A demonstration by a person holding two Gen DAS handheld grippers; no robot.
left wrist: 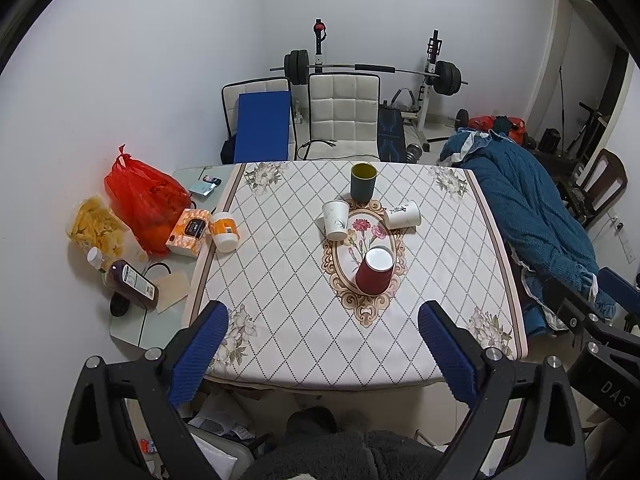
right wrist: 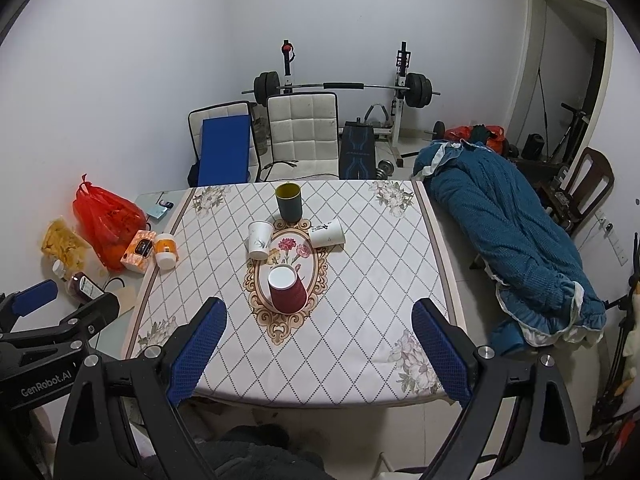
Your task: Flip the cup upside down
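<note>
A red paper cup (left wrist: 375,274) (right wrist: 287,290) stands on the floral oval in the middle of the tablecloth, wider end down and white end up. Behind it to the left stands a white paper cup (left wrist: 336,220) (right wrist: 260,240). To the right, another white cup (left wrist: 402,214) (right wrist: 328,234) with black writing lies on its side. A dark green mug (left wrist: 363,182) (right wrist: 289,202) with a yellow inside stands upright at the back. My left gripper (left wrist: 324,312) and right gripper (right wrist: 319,306) hover over the table's near edge, short of the red cup. Both are open and empty.
The table (left wrist: 280,240) carries a red plastic bag (left wrist: 144,200), a bag of chips (left wrist: 96,226), a tissue box (left wrist: 188,232), an orange jar (left wrist: 225,232) and a dark bottle (left wrist: 132,284) along its left side. A blue blanket (right wrist: 512,236) lies to the right. White chairs (right wrist: 302,136) stand behind.
</note>
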